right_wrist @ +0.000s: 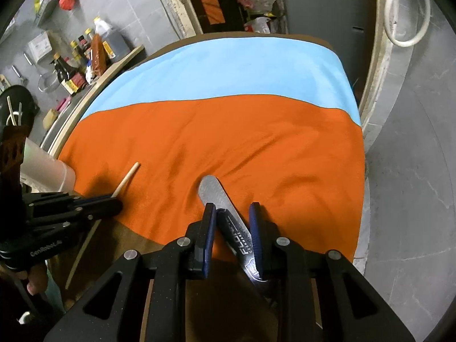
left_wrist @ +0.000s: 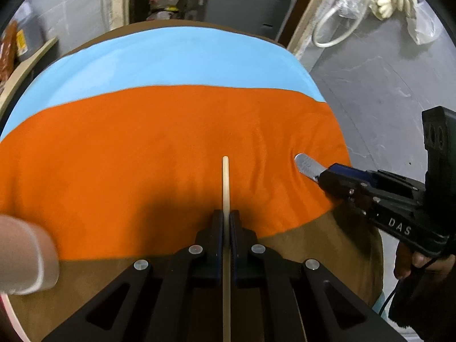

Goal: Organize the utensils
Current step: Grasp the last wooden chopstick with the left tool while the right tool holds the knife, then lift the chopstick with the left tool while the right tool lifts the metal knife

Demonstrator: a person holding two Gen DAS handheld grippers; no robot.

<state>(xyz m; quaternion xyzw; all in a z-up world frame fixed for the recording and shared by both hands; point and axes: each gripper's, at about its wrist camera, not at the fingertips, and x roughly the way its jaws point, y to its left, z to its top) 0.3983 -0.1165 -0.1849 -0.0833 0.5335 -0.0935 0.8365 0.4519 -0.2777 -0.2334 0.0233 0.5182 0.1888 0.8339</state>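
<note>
Orange cloth (left_wrist: 142,148) covers the table; the left gripper (left_wrist: 226,219) pinches a light, stiff chopstick (left_wrist: 225,182) mid-length. The right gripper (right_wrist: 232,213), narrowly parted, straddles a slick metal handle (right_wrist: 213,192); gripping nearer its middle looks steadier.

the flat orange cloth (left_wrist: 142,156) is one plain, strong orange, darkened only by shadow at its near edge. the smooth light blue cloth (left_wrist: 171,57) past it is an even pale blue with no pattern. the round brown table top (left_wrist: 327,245) shows a dull brown. the thin pale wooden chopstick (left_wrist: 225,185) is a light cream-tan. the flat silver metal utensil handle (right_wrist: 212,192) is shiny grey with a fine dimpled texture and white lettering on a dark part. both grippers are black with blue pads: left gripper (left_wrist: 226,222), right gripper (right_wrist: 232,213). the concrete floor (left_wrist: 384,85) is mottled grey.
</note>
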